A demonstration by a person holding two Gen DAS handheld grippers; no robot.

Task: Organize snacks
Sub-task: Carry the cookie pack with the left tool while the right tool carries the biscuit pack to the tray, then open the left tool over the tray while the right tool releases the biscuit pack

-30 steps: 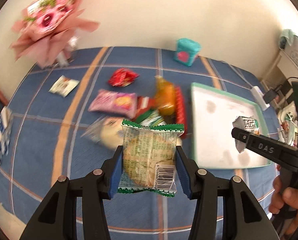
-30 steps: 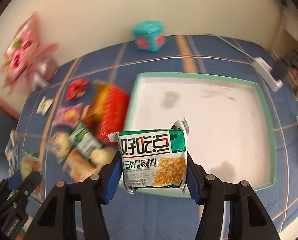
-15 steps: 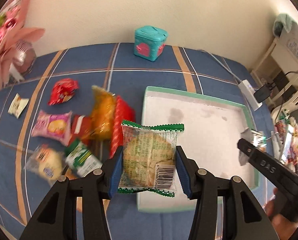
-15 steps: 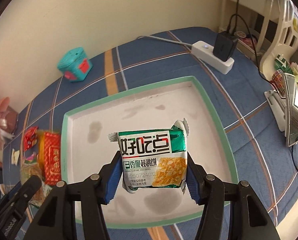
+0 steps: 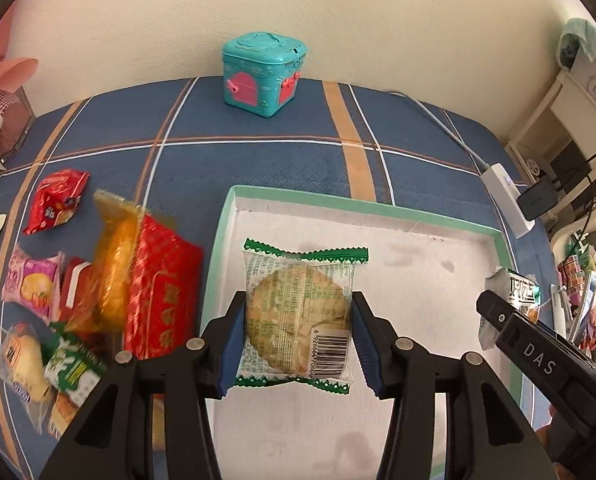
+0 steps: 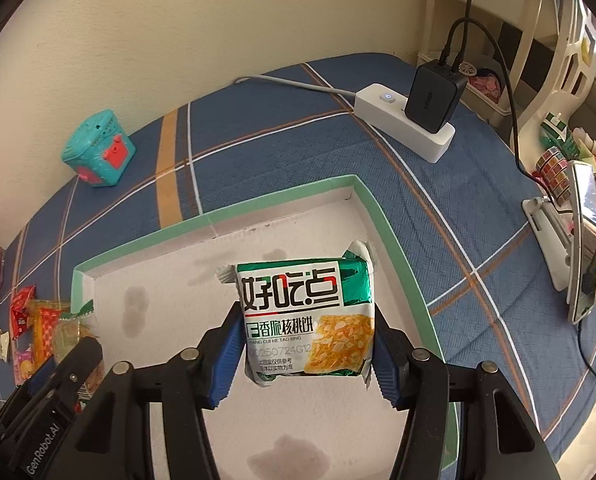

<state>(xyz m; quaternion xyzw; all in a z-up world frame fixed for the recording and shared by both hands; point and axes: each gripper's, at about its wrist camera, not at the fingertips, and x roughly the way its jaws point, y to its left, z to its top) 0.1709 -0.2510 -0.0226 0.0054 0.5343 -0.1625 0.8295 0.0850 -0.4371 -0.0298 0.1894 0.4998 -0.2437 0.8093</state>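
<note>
My left gripper (image 5: 298, 340) is shut on a clear, green-edged cookie packet (image 5: 300, 312) and holds it above the left part of a white tray with a green rim (image 5: 378, 206). My right gripper (image 6: 304, 350) is shut on a green and white walnut-cookie packet (image 6: 306, 316) above the tray's (image 6: 394, 240) right part. The right gripper also shows in the left wrist view (image 5: 510, 304). A pile of loose snacks (image 5: 109, 280) lies left of the tray, among them a red packet (image 5: 161, 288) and an orange one (image 5: 115, 276).
A teal toy box (image 5: 263, 74) stands at the table's back by the wall. A white power strip (image 6: 406, 120) with a black charger (image 6: 434, 96) lies right of the tray. A phone on a stand (image 6: 582, 240) sits at the far right. A pink bouquet (image 5: 1, 92) is back left.
Both grippers have moved right with their packets, from beside the snack pile to over the tray. The snack pile has slid to the left in both views.
</note>
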